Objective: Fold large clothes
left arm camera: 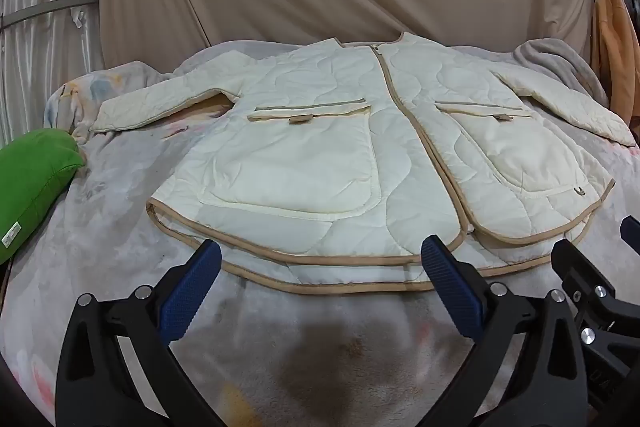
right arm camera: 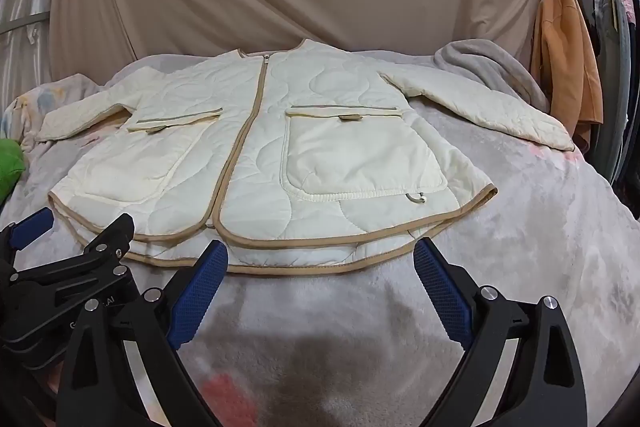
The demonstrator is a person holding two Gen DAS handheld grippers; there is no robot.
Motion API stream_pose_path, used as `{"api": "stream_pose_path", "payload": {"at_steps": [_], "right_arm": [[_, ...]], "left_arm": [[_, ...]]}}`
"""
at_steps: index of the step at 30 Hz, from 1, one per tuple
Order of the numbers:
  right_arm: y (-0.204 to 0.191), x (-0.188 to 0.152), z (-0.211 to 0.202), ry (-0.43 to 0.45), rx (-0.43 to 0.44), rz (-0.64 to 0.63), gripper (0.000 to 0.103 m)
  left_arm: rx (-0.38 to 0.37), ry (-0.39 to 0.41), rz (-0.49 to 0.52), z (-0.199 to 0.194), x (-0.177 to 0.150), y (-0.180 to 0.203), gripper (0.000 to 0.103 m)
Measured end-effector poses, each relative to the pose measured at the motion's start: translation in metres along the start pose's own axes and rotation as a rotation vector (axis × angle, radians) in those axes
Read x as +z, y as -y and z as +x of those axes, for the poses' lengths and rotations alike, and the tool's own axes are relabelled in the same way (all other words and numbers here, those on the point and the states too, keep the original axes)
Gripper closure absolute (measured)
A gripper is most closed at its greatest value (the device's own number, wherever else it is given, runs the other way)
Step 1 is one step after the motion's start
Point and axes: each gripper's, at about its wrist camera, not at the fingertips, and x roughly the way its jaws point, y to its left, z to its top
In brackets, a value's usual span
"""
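Lying flat and face up on the blanket [left arm camera: 120,227], the cream quilted jacket [left arm camera: 320,155] is zipped, its collar at twelve o'clock and its tan-edged hem at six o'clock, nearest the person. Both sleeves are spread outward, one toward nine o'clock [left arm camera: 160,107], the other toward three o'clock [right arm camera: 480,103]. The left gripper [left arm camera: 320,267] hovers just short of the hem, fingers spread wide and empty; the right gripper [right arm camera: 320,263] stands likewise, released and holding nothing, beside its partner. No fold appears made yet, so the task looks to be at its start. In my judgement, the sound course is to take each sleeve near the cuff and lay it across the chest, then bring the hem up toward the collar. The padding looks thick and slippery; a shallow pinch may slip, so each grip should bite well past the tan binding. A green cushion [left arm camera: 36,183] lies at nine o'clock and a grey throw [right arm camera: 480,67] at two o'clock, both clear of the jacket's body.
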Motion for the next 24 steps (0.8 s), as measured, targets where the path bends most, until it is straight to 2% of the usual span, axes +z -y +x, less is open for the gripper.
{"api": "stream_pose_path", "payload": {"at_steps": [24], "right_arm": [[-0.002,-0.003,0.0039,-0.018,0.003,0.003,0.011]], "left_arm": [[0.012,-0.001,0.009,-0.0016,-0.0012,-0.002,0.005]]}}
